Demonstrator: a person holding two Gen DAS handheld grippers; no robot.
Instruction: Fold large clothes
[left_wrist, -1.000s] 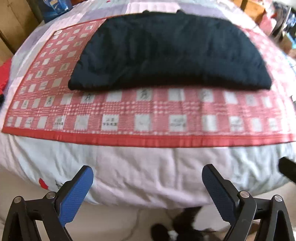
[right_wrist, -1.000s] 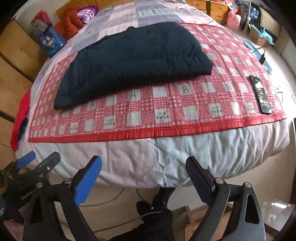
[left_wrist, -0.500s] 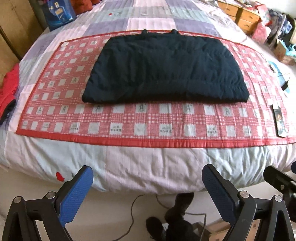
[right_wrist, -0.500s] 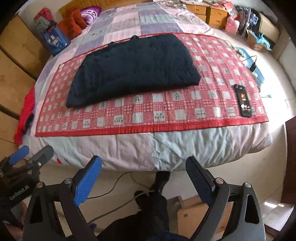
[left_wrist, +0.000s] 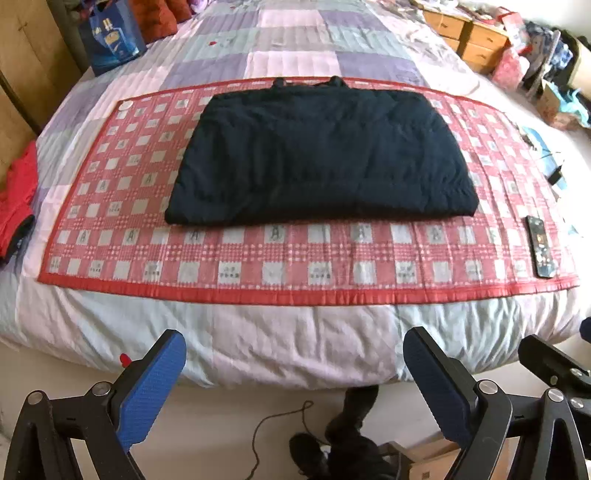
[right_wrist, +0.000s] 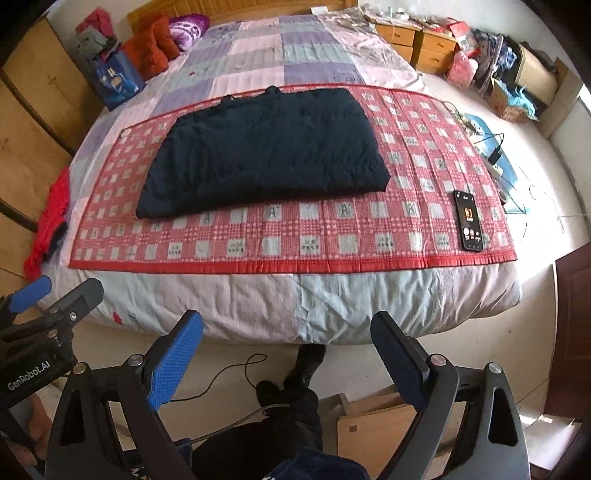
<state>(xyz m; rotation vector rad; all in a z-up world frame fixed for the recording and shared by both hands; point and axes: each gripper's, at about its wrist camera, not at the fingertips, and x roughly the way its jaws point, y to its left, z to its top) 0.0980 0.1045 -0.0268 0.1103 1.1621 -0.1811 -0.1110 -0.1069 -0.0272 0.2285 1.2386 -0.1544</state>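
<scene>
A dark navy garment lies folded into a flat block on a red checked mat on the bed; it also shows in the right wrist view. My left gripper is open and empty, held back from the bed's near edge, above the floor. My right gripper is open and empty, also back from the bed. The left gripper shows at the left edge of the right wrist view.
A phone lies on the mat's right end. A red cloth hangs off the bed's left side. A blue bag stands at the far left. Wooden drawers and clutter stand at the far right. A cable and my feet are on the floor.
Both grippers have pulled back and up from the bed, so the garment and mat look smaller and farther. The garment has not moved. Both jaws stay open.
</scene>
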